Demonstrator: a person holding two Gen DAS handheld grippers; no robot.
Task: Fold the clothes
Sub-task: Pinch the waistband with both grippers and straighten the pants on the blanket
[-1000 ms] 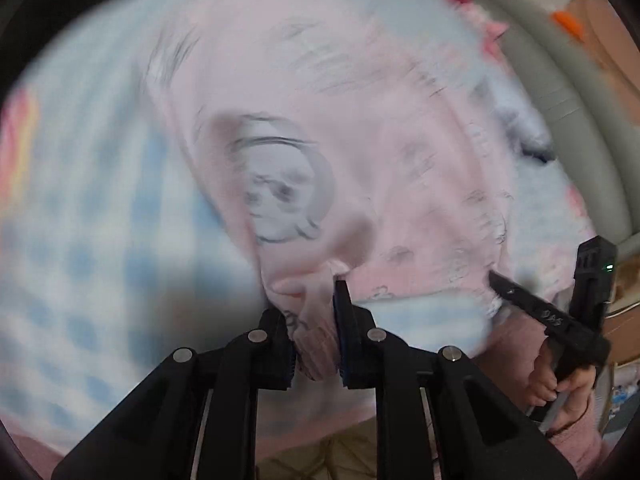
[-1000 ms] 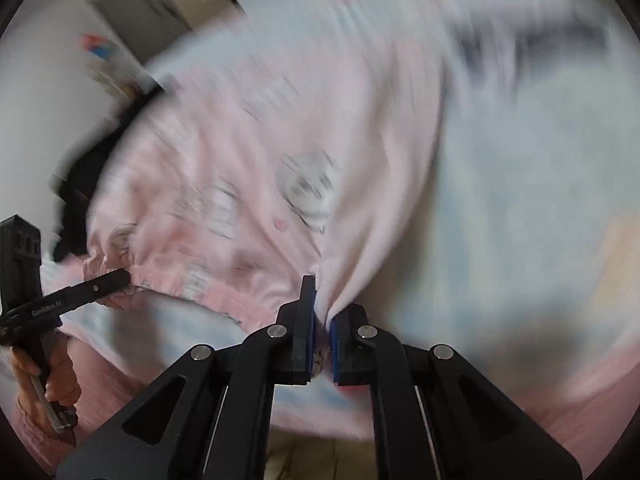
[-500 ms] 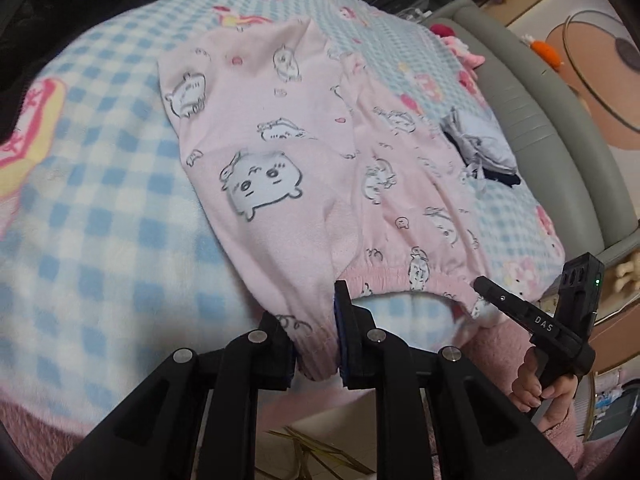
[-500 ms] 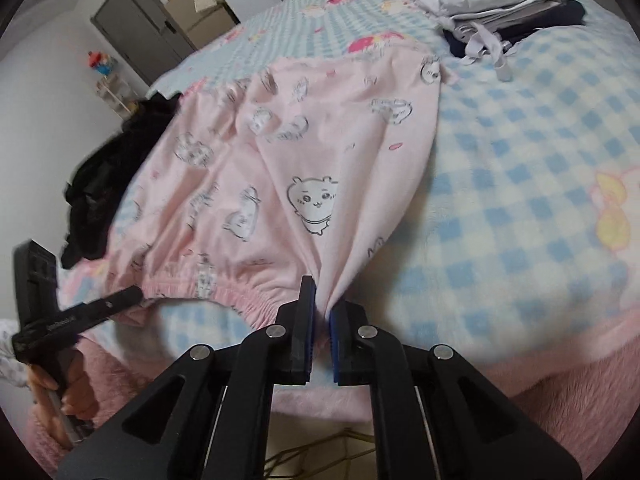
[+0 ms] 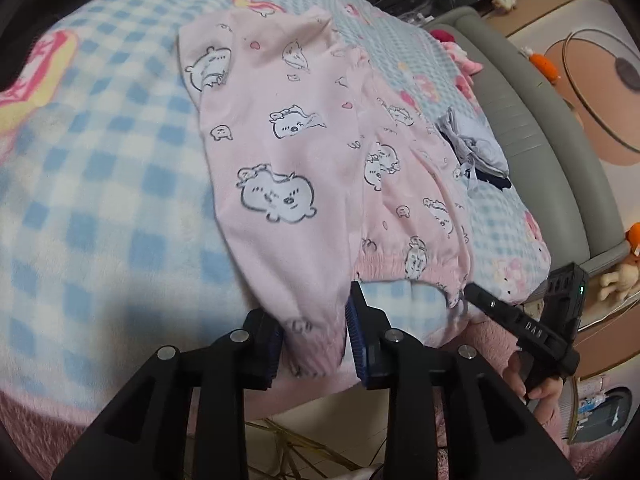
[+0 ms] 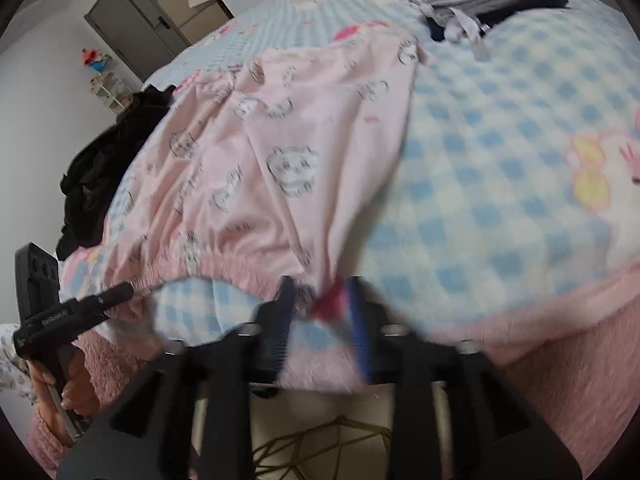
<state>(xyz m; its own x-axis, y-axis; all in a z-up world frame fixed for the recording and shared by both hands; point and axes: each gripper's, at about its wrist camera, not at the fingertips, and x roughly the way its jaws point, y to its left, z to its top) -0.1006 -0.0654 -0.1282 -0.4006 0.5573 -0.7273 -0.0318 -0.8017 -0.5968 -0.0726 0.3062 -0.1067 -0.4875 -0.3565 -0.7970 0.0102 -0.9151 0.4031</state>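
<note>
Both grippers have just been opening: the left gripper point(image 5: 314, 334) stands narrowly parted with the pants point(image 5: 304, 168) waistband slack between its pads, and the right gripper point(image 6: 320, 312) has let its corner go. Laid flat on the checked blanket point(image 5: 100, 184), the pants look ready for a fold.

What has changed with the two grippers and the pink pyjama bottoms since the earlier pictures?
Both the left gripper and the right gripper have just been opening, loosening their hold on the waistband corners of the pink pyjama bottoms, which remain between the fingers. The bottoms stay spread on the checked blanket.
</note>
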